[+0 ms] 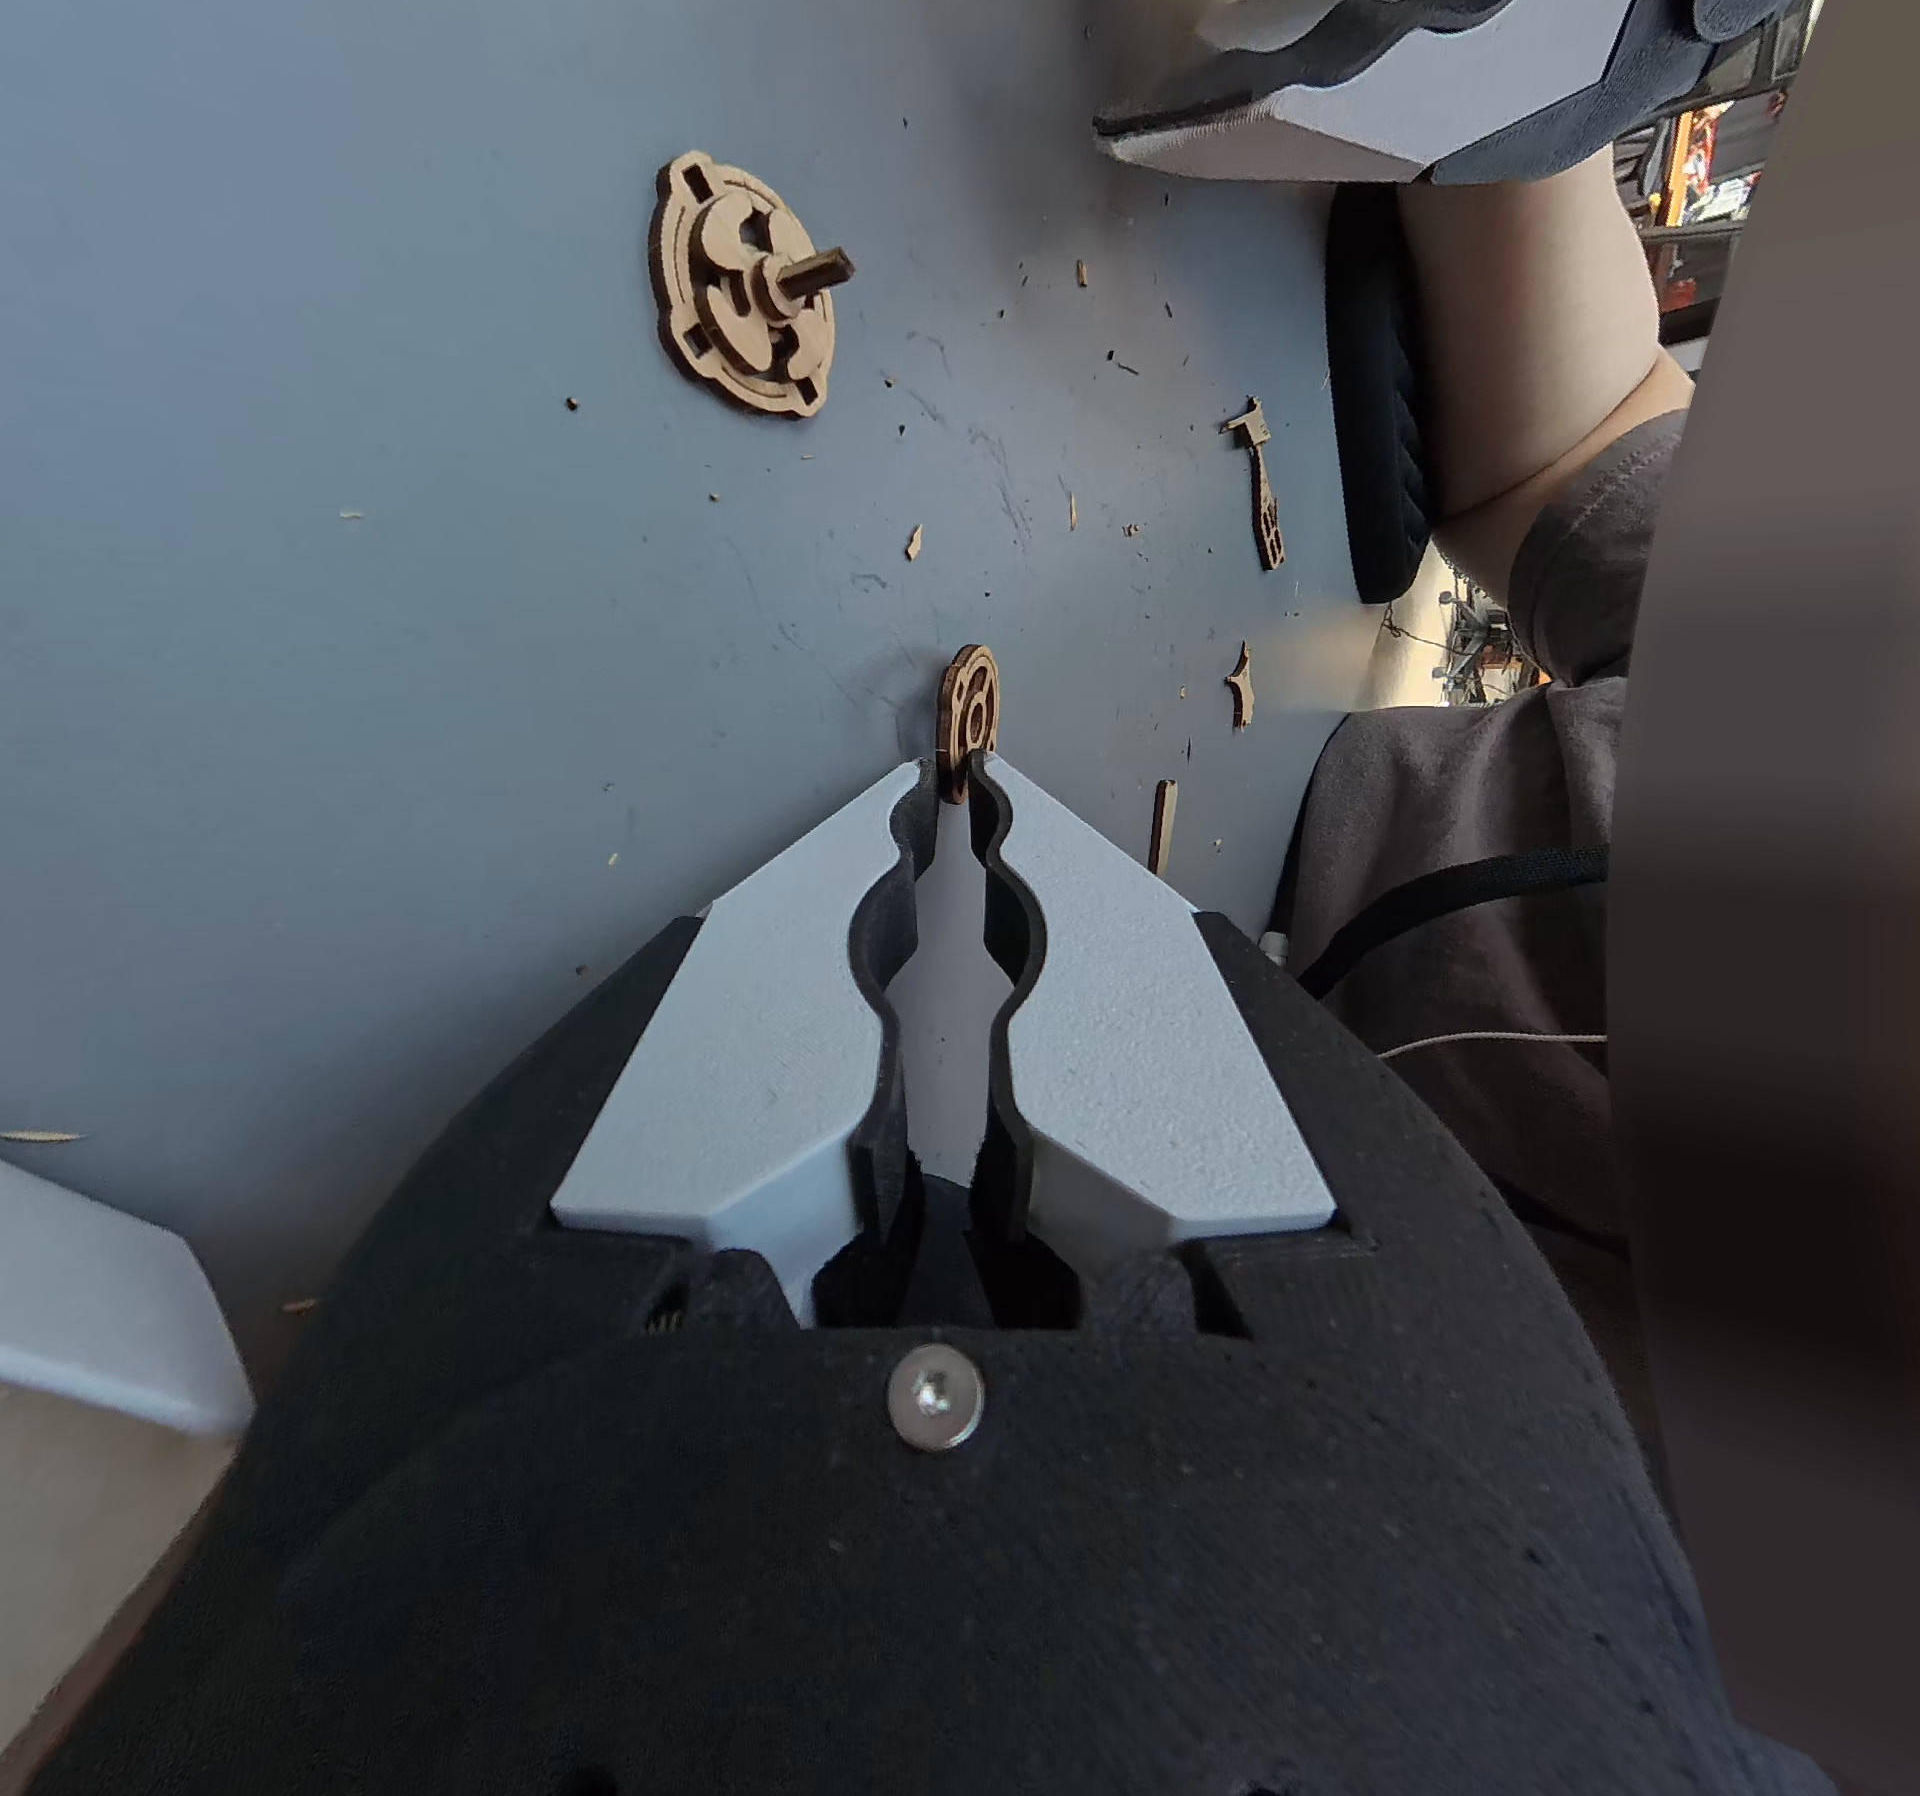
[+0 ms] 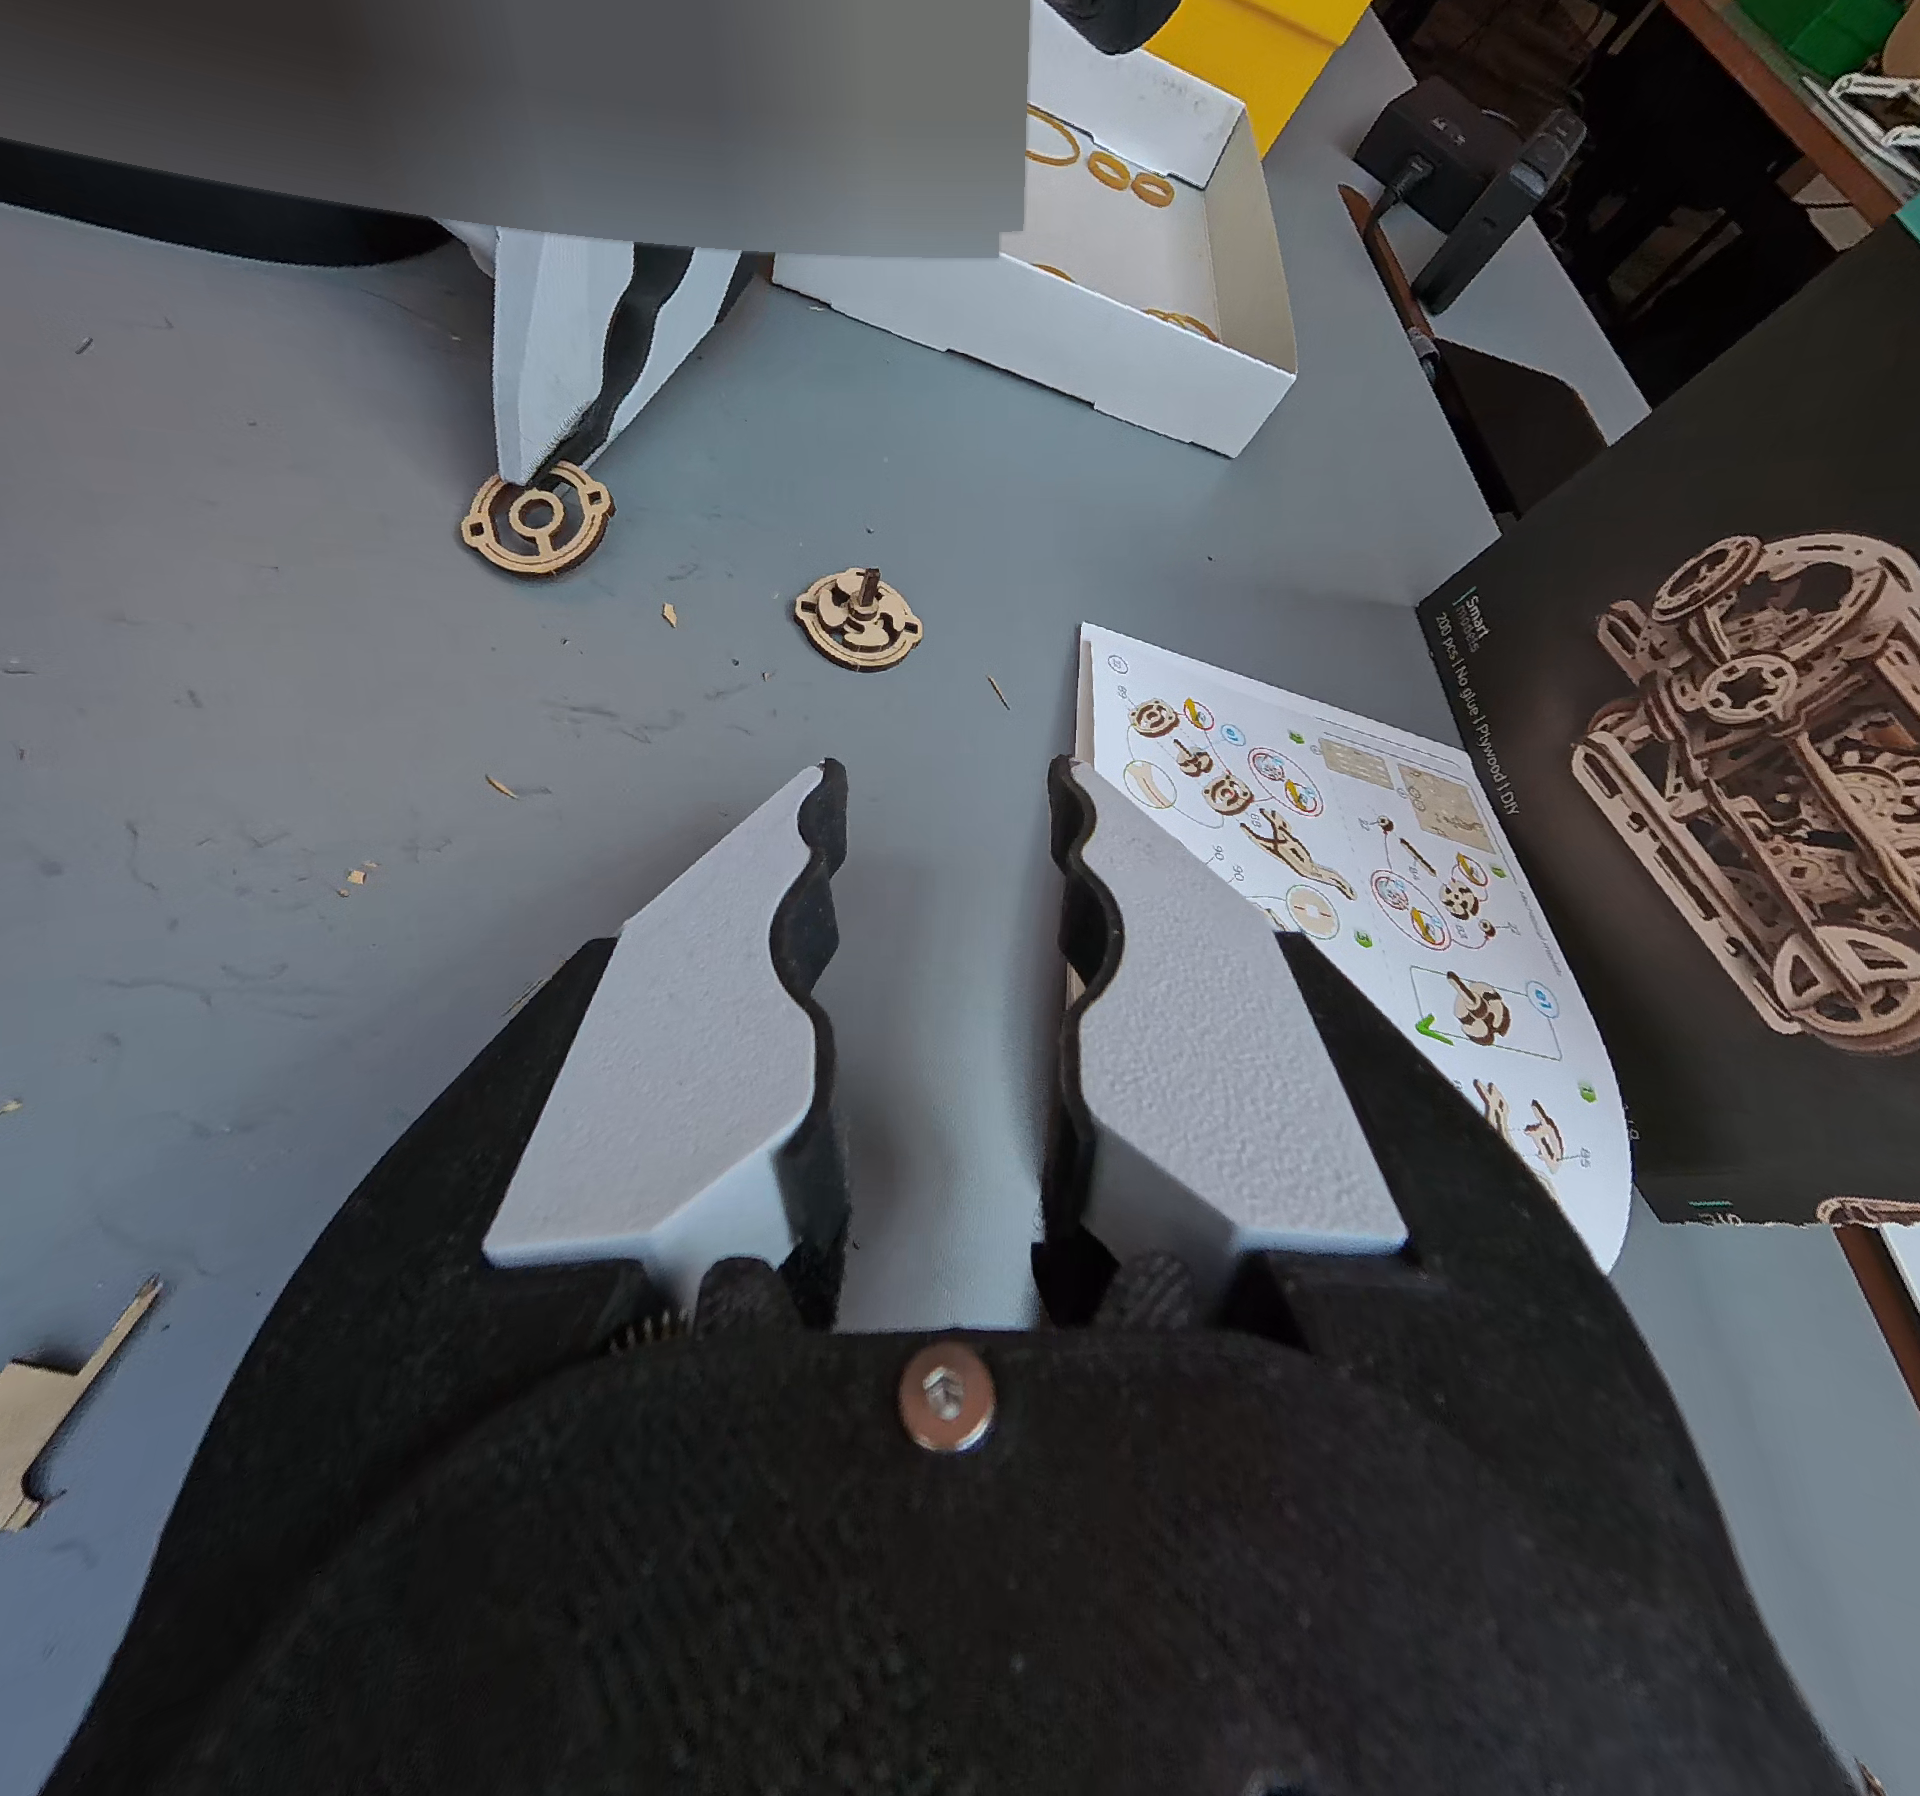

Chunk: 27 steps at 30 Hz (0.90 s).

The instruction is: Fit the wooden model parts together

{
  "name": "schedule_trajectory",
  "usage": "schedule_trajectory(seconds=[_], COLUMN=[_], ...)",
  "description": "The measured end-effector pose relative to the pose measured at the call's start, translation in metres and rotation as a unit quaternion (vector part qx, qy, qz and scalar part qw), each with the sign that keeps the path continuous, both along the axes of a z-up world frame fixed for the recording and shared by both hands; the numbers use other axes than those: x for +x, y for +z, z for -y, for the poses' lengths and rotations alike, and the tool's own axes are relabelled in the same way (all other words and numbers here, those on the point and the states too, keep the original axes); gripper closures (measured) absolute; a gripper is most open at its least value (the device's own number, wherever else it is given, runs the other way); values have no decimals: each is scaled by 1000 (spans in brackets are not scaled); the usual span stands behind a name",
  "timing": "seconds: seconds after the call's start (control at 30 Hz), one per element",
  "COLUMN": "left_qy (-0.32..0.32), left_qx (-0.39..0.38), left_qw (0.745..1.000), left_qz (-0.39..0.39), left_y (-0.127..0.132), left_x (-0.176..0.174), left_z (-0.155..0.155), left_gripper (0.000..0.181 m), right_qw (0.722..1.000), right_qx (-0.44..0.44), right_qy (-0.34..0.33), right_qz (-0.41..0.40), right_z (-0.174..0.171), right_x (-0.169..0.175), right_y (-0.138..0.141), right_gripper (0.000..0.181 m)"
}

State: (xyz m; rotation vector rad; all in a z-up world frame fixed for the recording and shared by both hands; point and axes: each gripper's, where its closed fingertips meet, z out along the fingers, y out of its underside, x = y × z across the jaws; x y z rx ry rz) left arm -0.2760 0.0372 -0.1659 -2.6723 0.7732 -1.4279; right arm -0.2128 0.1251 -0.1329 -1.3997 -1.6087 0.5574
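My left gripper (image 1: 954, 772) pinches the half-hidden ring disc (image 1: 968, 712) near the axle assembly (image 1: 743, 283); my right gripper (image 2: 948, 790) gapes empty.

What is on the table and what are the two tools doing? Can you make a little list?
left tool: shut on the ring disc, pinching its edge at the table
ring disc: flat wooden ring with a small hub, also seen in the right wrist view
right tool: open, empty, above the table
axle disc: wooden disc with a short peg standing up, lying free
manual: open sheet to the right
white box: behind, holds rubber bands
dark box: far right, pictures a wooden model
table: grey, strewn with wood bits
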Motion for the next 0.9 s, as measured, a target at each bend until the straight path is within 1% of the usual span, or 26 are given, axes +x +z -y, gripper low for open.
schedule_trajectory(seconds=[0.57, 0.8, 0.9], left_qy=[-21, -14, -3], left_qx=[-35, -18, -11], left_qw=[999, 1000, 1000], left_qz=[15, 7, 6], left_y=[0, 0, 2], left_x=[-1, -2, -3], left_z=[10, 6, 2], left_gripper=[178, 178, 173], right_qw=[1000, 1000, 1000], right_qx=[-1, -4, -8], right_qy=[15, 21, 26], right_qz=[5, 7, 5], right_z=[7, 10, 13], right_x=[-2, -4, -6], right_y=[-1, -1, -1], right_gripper=[142, 141, 141])
